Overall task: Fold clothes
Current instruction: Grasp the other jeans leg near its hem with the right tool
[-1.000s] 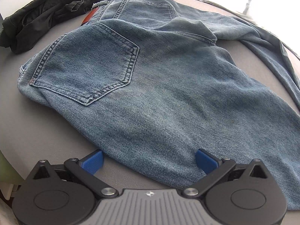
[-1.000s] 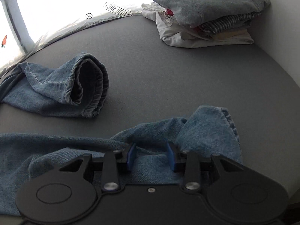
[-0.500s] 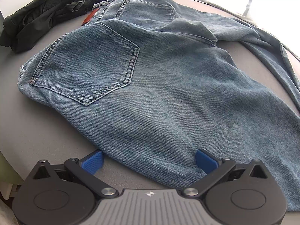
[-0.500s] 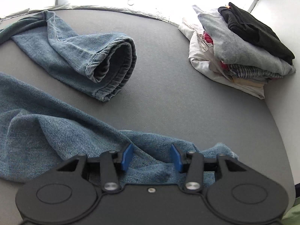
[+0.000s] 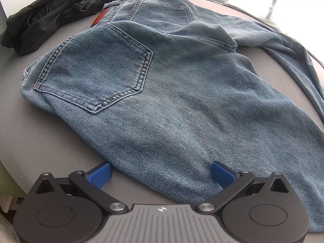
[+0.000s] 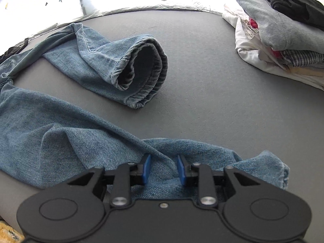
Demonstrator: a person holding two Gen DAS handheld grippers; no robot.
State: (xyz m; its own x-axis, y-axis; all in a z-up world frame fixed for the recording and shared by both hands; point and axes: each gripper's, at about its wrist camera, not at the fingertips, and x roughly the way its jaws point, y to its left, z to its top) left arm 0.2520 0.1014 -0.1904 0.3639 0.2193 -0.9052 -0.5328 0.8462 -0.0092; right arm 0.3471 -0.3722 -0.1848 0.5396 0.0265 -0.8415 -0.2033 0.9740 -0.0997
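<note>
A pair of blue jeans (image 5: 172,93) is being shown spread seat-up across the grey table (image 5: 36,141), its back pockets lying ahead of the left gripper (image 5: 162,172). That gripper's blue fingers (image 5: 100,174) are being held wide apart, one at each side of the near denim edge, with nothing being pinched between them. A crumpled dark garment (image 5: 54,10) is lying far ahead and to its left, just beyond the waistband. The right gripper (image 6: 164,169) is being held with its jaws partly closed around a bunched fold of the near trouser leg (image 6: 182,151). The other leg's cuff (image 6: 139,68) is gaping ahead of it, and a stack of folded clothes (image 6: 283,36) is sitting far ahead to its right
</note>
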